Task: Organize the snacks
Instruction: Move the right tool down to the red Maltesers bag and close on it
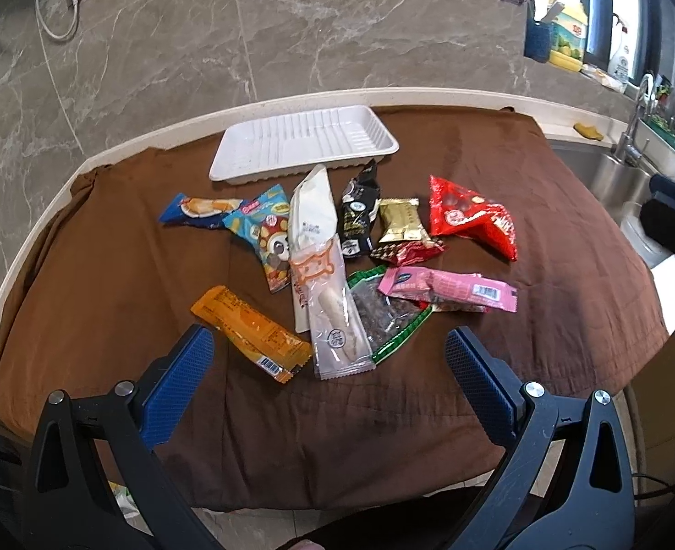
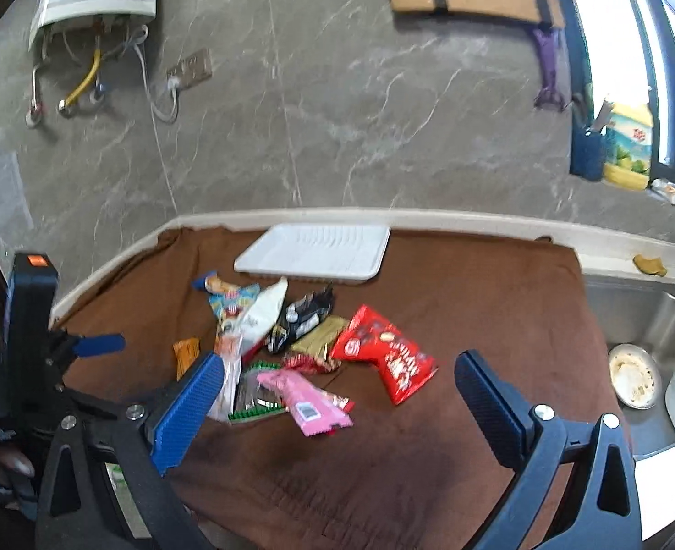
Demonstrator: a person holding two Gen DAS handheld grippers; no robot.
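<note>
Both grippers — left gripper (image 1: 328, 357), right gripper (image 2: 337, 380) — are held above the cloth (image 1: 520, 348) with jaws released, nothing grasped. Snacks (image 1: 332, 247) are heaped mid-cloth; tray (image 1: 303, 142) is set behind them, bare — presumably to receive them.

A matt brown cloth (image 1: 108, 275) is covering the counter, a ridged white plastic tray (image 1: 264, 160) is sitting on it, and glossy crinkled foil snack packets (image 1: 470, 215) are catching light beside a brushed steel sink (image 2: 630, 321).
</note>
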